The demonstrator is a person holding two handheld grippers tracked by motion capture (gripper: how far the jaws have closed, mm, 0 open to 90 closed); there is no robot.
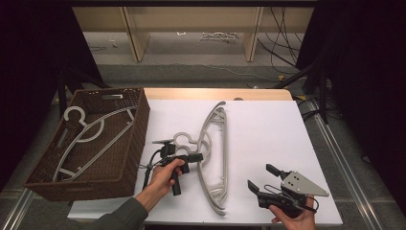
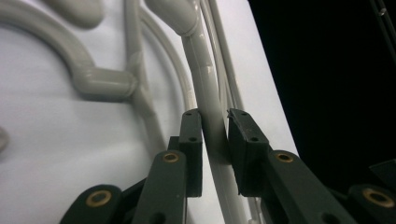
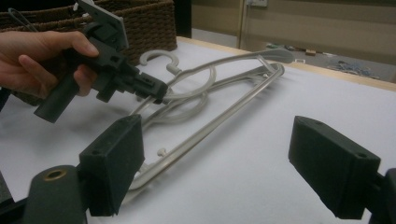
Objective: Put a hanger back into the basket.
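A grey plastic hanger (image 1: 225, 143) lies lengthwise on the white table (image 1: 268, 129), its hook (image 1: 182, 139) pointing left toward the basket. My left gripper (image 1: 198, 157), held in a hand, reaches in from the left at the hanger's curved arm. In the left gripper view its pads (image 2: 192, 140) sit tight on both sides of that arm (image 2: 198, 51). My right gripper (image 1: 259, 176) rests near the table's front right with its jaws wide apart and nothing between them. From the right gripper view (image 3: 217, 163) the left gripper (image 3: 159, 91) is seen clamped on the hanger (image 3: 224, 107).
A brown wicker basket (image 1: 139, 129) stands at the table's left edge with another grey hanger (image 1: 95, 132) inside. White table surface stretches to the right of the hanger. Wooden shelving legs and cables lie on the floor beyond the table.
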